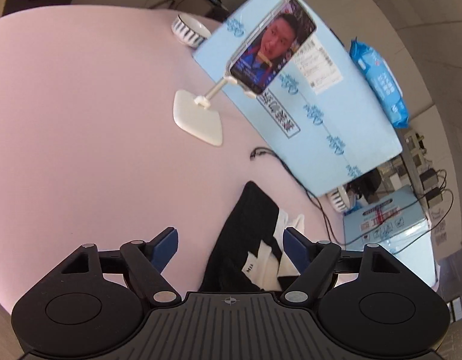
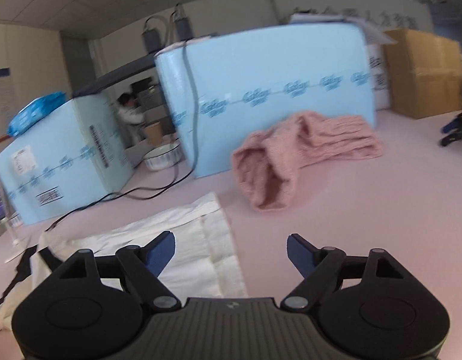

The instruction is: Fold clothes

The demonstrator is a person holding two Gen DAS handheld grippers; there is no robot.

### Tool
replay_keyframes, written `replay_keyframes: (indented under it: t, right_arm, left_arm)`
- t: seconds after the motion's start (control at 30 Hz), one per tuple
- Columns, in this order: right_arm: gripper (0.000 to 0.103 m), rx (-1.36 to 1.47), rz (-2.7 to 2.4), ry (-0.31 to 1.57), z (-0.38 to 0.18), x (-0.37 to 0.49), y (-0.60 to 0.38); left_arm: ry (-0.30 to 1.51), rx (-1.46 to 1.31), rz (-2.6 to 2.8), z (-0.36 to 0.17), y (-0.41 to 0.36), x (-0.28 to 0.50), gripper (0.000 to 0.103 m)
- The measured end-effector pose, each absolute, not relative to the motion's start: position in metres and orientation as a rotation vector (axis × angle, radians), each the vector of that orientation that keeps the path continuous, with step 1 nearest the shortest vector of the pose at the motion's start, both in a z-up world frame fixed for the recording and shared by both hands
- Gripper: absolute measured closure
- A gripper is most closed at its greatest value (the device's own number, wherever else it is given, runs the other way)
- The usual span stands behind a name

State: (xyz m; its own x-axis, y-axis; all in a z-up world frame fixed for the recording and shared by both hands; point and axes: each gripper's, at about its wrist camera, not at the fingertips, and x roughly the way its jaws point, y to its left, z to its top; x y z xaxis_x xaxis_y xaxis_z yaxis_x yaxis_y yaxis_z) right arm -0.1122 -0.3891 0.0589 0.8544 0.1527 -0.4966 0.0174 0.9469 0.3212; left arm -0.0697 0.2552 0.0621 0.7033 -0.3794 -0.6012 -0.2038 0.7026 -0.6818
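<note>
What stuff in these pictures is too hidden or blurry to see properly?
- Black and white garment: left wrist view, its lower part hidden behind the gripper body.
- White garment: right wrist view, near edge hidden by the gripper.
- Shipping label: print too small.
- Pink sweater: motion-blurred.

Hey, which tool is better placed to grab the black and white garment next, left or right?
Left. The open left tool already straddles the black and white garment. The open right tool sits by its white edge, over bare table.
</note>
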Motion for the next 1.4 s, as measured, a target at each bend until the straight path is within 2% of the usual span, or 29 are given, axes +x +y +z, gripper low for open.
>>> replay_keyframes:
  t: [0.13, 0.23, 0.27, 0.37, 0.43, 0.5, 0.53, 0.57, 0.6, 0.67, 0.7, 0.9, 1.07, 1.13, 1.17, 1.23, 1.27, 1.3, 1.33, 1.37, 1.4]
  right_arm:
    - [0.019, 0.305, 0.133, 0.672, 0.046, -0.049, -0.381]
    - [0.018, 0.213, 0.108, 0.744, 0.032, -0.012, -0.368]
    - [0.01, 0.196, 0.125, 0.75, 0.028, -0.006, -0.365]
    - [0.012, 0.146, 0.178, 0.743, 0.025, -0.001, -0.351]
    - [0.027, 0.104, 0.2, 0.734, 0.024, -0.004, -0.342]
    - [0.071, 0.059, 0.175, 0.72, 0.025, -0.006, -0.337]
    - [0.08, 0.042, 0.152, 0.712, 0.025, -0.006, -0.336]
    - [0.095, 0.047, 0.141, 0.708, 0.025, -0.005, -0.339]
    - [0.098, 0.081, 0.141, 0.706, 0.024, -0.005, -0.345]
    - [0.099, 0.142, 0.138, 0.702, 0.023, -0.007, -0.355]
    - [0.099, 0.143, 0.133, 0.696, 0.023, -0.01, -0.356]
    - [0.1, 0.093, 0.073, 0.635, 0.036, -0.043, -0.357]
    - [0.099, 0.144, 0.048, 0.682, 0.031, -0.059, -0.367]
    - [0.096, 0.111, 0.039, 0.673, 0.022, -0.057, -0.362]
    - [0.09, 0.077, 0.024, 0.652, 0.021, -0.058, -0.358]
    - [0.082, 0.044, -0.011, 0.609, 0.028, -0.063, -0.352]
    - [0.074, 0.04, -0.015, 0.578, 0.034, -0.069, -0.351]
    - [0.057, 0.043, -0.021, 0.536, 0.045, -0.081, -0.353]
    - [0.046, 0.062, -0.025, 0.505, 0.055, -0.093, -0.357]
    - [0.03, 0.088, -0.026, 0.487, 0.063, -0.103, -0.361]
    - [0.026, 0.156, -0.006, 0.477, 0.075, -0.118, -0.37]
  left_arm:
    - [0.958, -0.729, -0.177, 0.024, 0.223, -0.009, 0.023]
    - [0.923, -0.633, -0.212, 0.022, 0.203, 0.012, 0.02]
    - [0.926, -0.615, -0.229, 0.022, 0.198, 0.017, 0.02]
    - [0.949, -0.543, -0.289, 0.022, 0.176, 0.028, 0.018]
    - [0.946, -0.483, -0.311, 0.023, 0.163, 0.031, 0.018]
    - [0.939, -0.457, -0.336, 0.022, 0.153, 0.032, 0.02]
    - [0.932, -0.427, -0.355, 0.021, 0.146, 0.034, 0.023]
    - [0.928, -0.41, -0.362, 0.021, 0.142, 0.035, 0.034]
    - [0.925, -0.395, -0.352, 0.021, 0.139, 0.035, 0.057]
    - [0.921, -0.379, -0.327, 0.019, 0.135, 0.036, 0.081]
    - [0.921, -0.388, -0.319, 0.019, 0.137, 0.036, 0.085]
    - [0.936, -0.412, -0.305, 0.018, 0.149, 0.022, 0.091]
    - [0.953, -0.414, -0.309, 0.02, 0.16, 0.004, 0.091]
    - [0.956, -0.44, -0.309, 0.018, 0.166, -0.001, 0.088]
    - [0.947, -0.48, -0.296, 0.018, 0.17, -0.001, 0.086]
    - [0.9, -0.471, -0.225, 0.028, 0.174, -0.01, 0.07]
    - [0.854, -0.438, -0.207, 0.039, 0.176, -0.019, 0.057]
    - [0.812, -0.424, -0.212, 0.05, 0.181, -0.029, 0.043]
    - [0.776, -0.422, -0.223, 0.06, 0.187, -0.039, 0.036]
    - [0.76, -0.435, -0.231, 0.068, 0.192, -0.046, 0.028]
    - [0.762, -0.465, -0.241, 0.076, 0.199, -0.055, 0.028]
